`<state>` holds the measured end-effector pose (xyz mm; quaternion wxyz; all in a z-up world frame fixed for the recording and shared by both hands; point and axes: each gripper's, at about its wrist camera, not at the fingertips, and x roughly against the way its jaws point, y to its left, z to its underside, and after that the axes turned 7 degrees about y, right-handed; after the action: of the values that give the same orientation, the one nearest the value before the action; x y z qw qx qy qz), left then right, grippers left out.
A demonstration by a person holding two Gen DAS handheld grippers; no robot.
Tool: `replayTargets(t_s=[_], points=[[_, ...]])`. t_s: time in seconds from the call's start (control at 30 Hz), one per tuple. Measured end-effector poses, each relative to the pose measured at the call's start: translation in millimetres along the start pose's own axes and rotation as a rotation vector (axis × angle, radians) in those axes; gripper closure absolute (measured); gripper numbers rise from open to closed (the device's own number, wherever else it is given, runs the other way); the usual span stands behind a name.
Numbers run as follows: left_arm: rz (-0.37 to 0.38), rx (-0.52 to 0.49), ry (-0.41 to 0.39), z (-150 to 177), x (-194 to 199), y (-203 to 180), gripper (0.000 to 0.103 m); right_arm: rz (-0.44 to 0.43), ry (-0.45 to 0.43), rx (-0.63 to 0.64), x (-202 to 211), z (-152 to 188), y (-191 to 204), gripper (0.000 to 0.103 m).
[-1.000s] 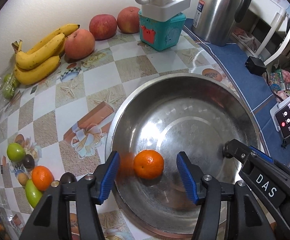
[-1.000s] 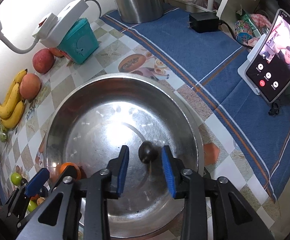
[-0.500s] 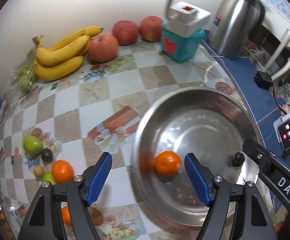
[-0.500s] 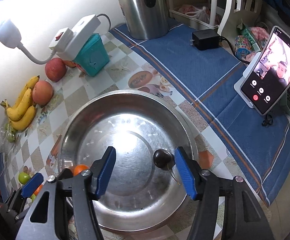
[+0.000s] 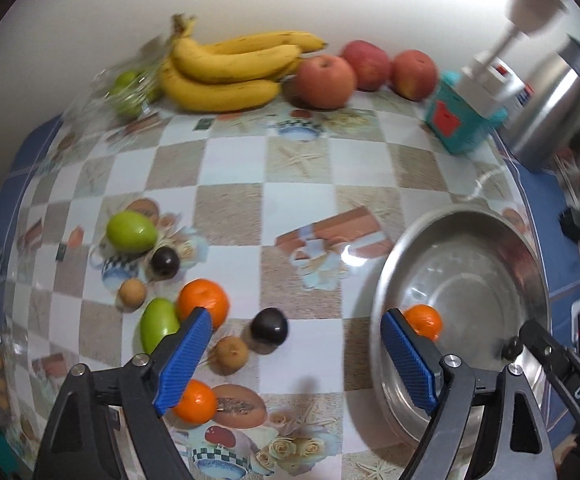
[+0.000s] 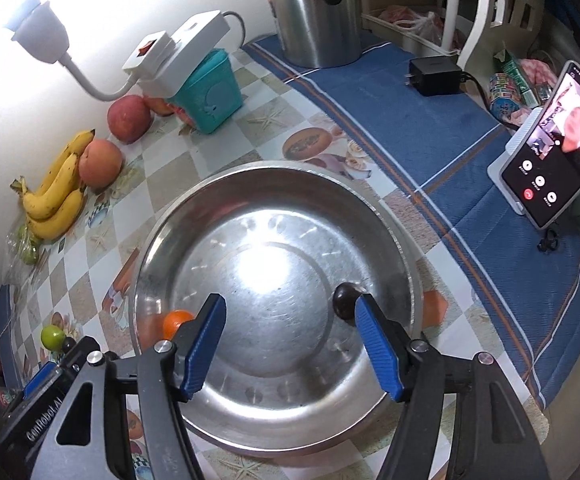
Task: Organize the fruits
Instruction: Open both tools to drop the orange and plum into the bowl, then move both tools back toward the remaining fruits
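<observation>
A steel bowl holds one orange and a small dark plum. My right gripper hangs over the bowl, its jaws opening and empty, with the plum just outside its right finger. My left gripper hovers over the table left of the bowl. Its jaws are opening wide and grip nothing. Below it lie loose fruits: a dark plum, a brown fruit, two oranges, green fruits. The bowl's orange shows behind its right finger.
Bananas and three apples line the wall. A teal box carries a power strip, with a steel kettle beyond. On the blue cloth at the right stand a phone and a charger.
My left gripper has moved left out of the bowl to over the table, spreading wider and leaving the orange behind. My right gripper has opened off the dark plum, which now rests in the bowl.
</observation>
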<state>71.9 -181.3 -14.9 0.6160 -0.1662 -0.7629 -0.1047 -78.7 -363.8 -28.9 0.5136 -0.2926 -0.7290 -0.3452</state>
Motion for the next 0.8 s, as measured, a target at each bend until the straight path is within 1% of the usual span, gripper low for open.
replayTargets(t_s=[0.07,0.1,0.13,0.23,0.3,0.53,0.57,0.6,0.63,0.8], points=[[0.0,0.034,0.002,-1,-1,6,0.008,0.0,0.003,0.011,-1,1,3,0.03],[0.0,0.049,0.001,-1,-1,9,0.003,0.002,0.002,0.017,-1,1,5,0.027],[0.0,0.059,-0.001,-1,-1,12,0.001,0.004,0.001,0.025,0,1,6,0.027],[0.001,0.073,-0.005,-2,-1,17,0.001,0.009,-0.003,0.047,0,1,11,0.025],[-0.002,0.08,-0.01,-2,-1,19,0.0,0.015,-0.004,0.058,0,1,13,0.022],[-0.021,0.09,-0.03,0,1,26,0.0,0.018,-0.01,0.084,-3,2,17,0.021],[-0.022,0.092,-0.033,0,2,27,0.0,0.017,-0.016,0.089,-3,2,18,0.015],[-0.025,0.094,-0.038,1,3,29,0.0,0.014,-0.02,0.092,-3,3,19,0.006],[-0.029,0.094,-0.042,2,4,30,0.0,0.01,-0.025,0.096,-3,3,20,0.003],[-0.049,0.1,-0.067,5,8,42,0.0,0.022,-0.044,0.12,-5,6,27,0.003]])
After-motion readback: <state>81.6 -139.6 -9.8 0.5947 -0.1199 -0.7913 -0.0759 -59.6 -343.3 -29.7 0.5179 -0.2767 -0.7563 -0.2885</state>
